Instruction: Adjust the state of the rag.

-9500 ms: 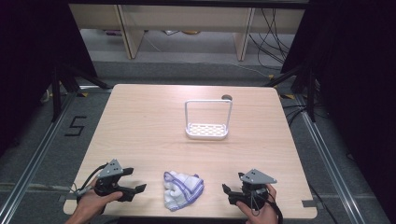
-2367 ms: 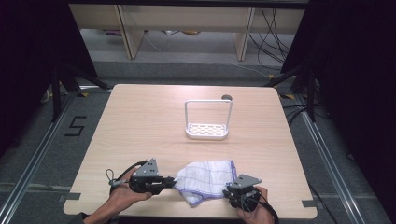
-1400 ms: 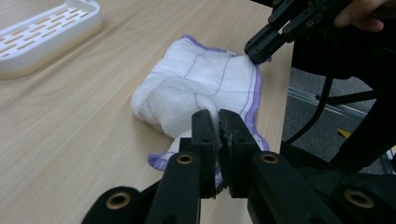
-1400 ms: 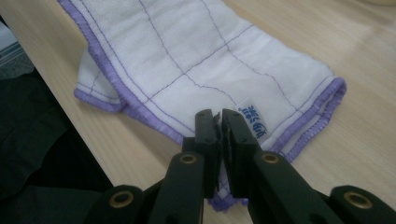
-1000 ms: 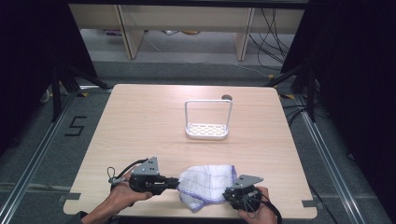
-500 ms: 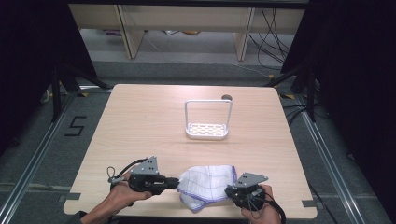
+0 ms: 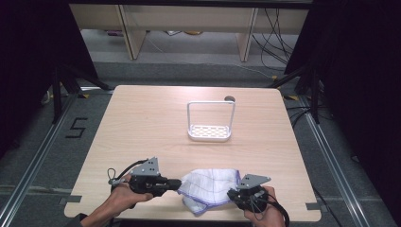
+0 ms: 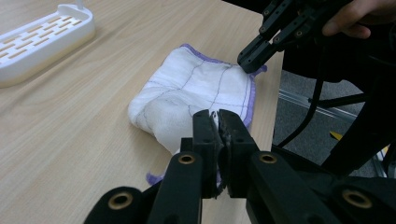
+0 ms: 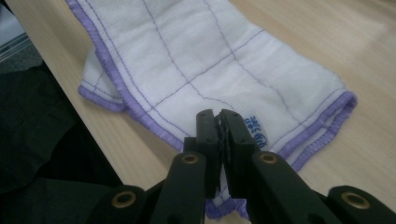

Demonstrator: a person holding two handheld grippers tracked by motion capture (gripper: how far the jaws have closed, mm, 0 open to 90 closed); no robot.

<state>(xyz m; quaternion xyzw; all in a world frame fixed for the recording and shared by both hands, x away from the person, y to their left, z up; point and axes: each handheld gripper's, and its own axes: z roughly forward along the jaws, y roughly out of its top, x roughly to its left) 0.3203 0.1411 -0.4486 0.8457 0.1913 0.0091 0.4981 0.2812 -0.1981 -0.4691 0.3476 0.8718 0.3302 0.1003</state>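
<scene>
At the near edge of the pale wooden table point(image 7: 142, 123): a white cloth with purple stitched hem point(image 7: 210, 189), one fold overhanging; bare tabletop beyond, up to a white slotted plastic rack point(image 7: 210, 127). Small blue print near the hem, unreadable. Left gripper point(image 7: 176, 183) and right gripper point(image 7: 232, 195) clamped tight on opposite cloth edges.
</scene>
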